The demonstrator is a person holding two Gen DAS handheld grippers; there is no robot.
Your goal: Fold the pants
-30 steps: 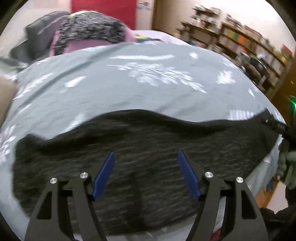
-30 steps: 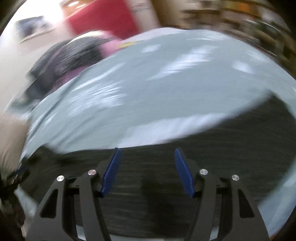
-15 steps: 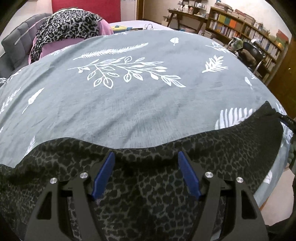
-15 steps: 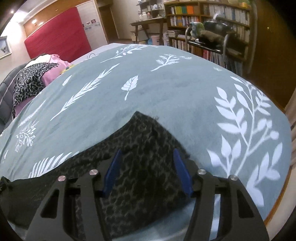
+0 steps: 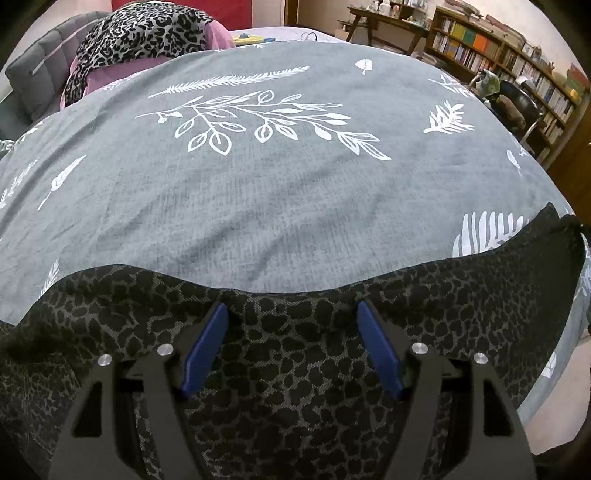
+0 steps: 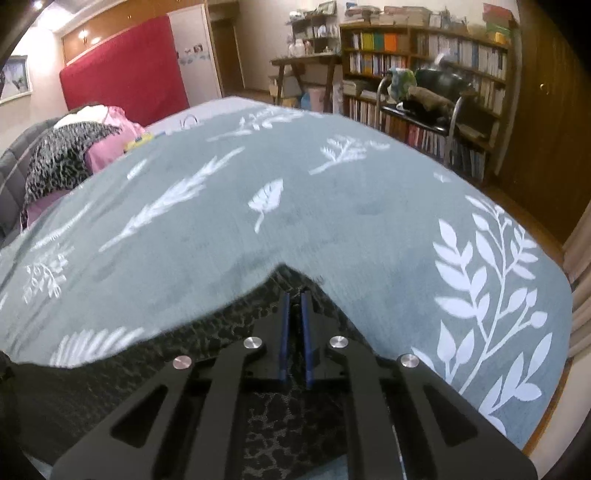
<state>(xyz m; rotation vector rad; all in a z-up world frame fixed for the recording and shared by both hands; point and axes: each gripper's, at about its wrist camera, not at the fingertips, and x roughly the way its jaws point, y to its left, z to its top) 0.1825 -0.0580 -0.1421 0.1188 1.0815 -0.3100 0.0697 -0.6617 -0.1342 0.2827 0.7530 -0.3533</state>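
The dark leopard-print pants (image 5: 295, 369) lie spread along the near edge of the bed. My left gripper (image 5: 291, 314) is open, its blue fingers wide apart just above the pants near their far edge. In the right wrist view my right gripper (image 6: 294, 299) is shut on a raised corner of the pants (image 6: 288, 273), with the fabric pinched between the blue fingers. The rest of the pants (image 6: 110, 369) trails off to the left.
The bed is covered by a grey blanket with white leaf prints (image 5: 277, 184). A leopard-print cloth on pink fabric (image 5: 140, 33) lies at the far end. Bookshelves (image 6: 424, 55) and a chair (image 6: 436, 99) stand to the right of the bed.
My right gripper has closed on the pants corner; half a second ago its fingers were open around it. My left gripper has stayed open over the pants, nearly still.
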